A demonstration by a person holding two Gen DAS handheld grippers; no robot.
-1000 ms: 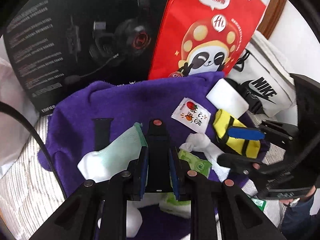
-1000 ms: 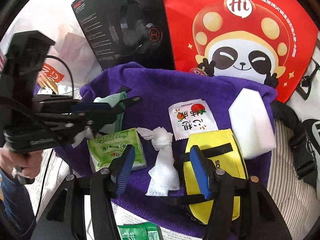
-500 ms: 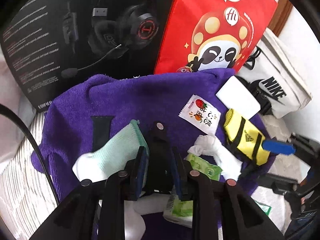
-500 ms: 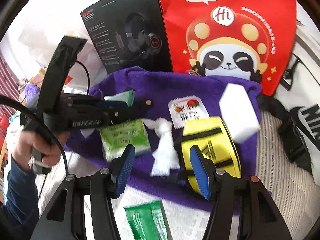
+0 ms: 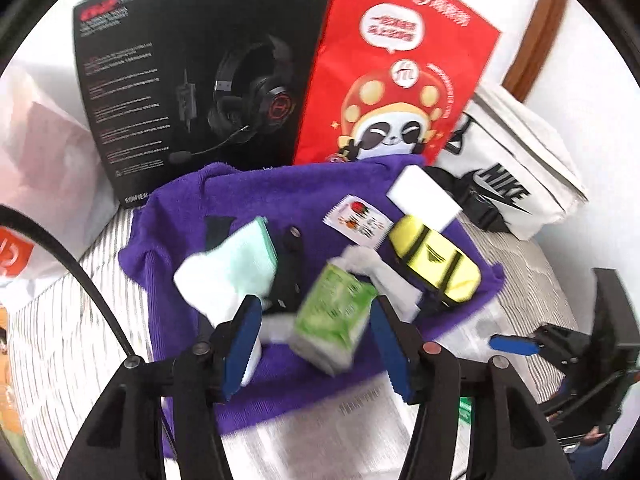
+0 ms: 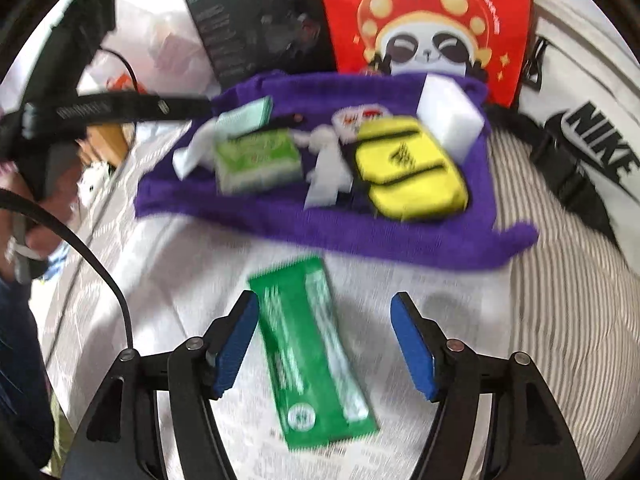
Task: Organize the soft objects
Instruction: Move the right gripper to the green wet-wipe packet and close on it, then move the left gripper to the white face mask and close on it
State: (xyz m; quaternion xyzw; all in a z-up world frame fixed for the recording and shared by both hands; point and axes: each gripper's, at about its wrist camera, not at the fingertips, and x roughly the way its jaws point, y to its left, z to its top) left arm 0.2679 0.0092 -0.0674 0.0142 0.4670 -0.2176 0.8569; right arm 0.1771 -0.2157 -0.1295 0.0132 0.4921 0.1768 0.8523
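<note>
A purple towel (image 5: 248, 196) (image 6: 400, 232) holds a mint sock (image 5: 236, 264) (image 6: 244, 120), a black strap (image 5: 290, 264), a green tissue pack (image 5: 334, 316) (image 6: 256, 156), a white knotted cloth (image 5: 384, 268) (image 6: 326, 168), a yellow pouch (image 5: 436, 260) (image 6: 408, 168), a white sponge (image 5: 424, 196) (image 6: 448, 112) and a printed sachet (image 5: 358, 220). My left gripper (image 5: 316, 344) is open, its jaws either side of the tissue pack. My right gripper (image 6: 324, 344) is open over a green wipes packet (image 6: 312, 356) on the striped bedding.
A black headset box (image 5: 200, 76) and a red panda bag (image 5: 400, 80) stand behind the towel. A white Nike bag (image 5: 516, 168) (image 6: 580, 120) with a black strap lies at the right. White plastic bags (image 5: 36, 168) sit at the left.
My left gripper has opened, let go of the black strap and pulled back. My right gripper has drawn back off the towel and now frames the green packet.
</note>
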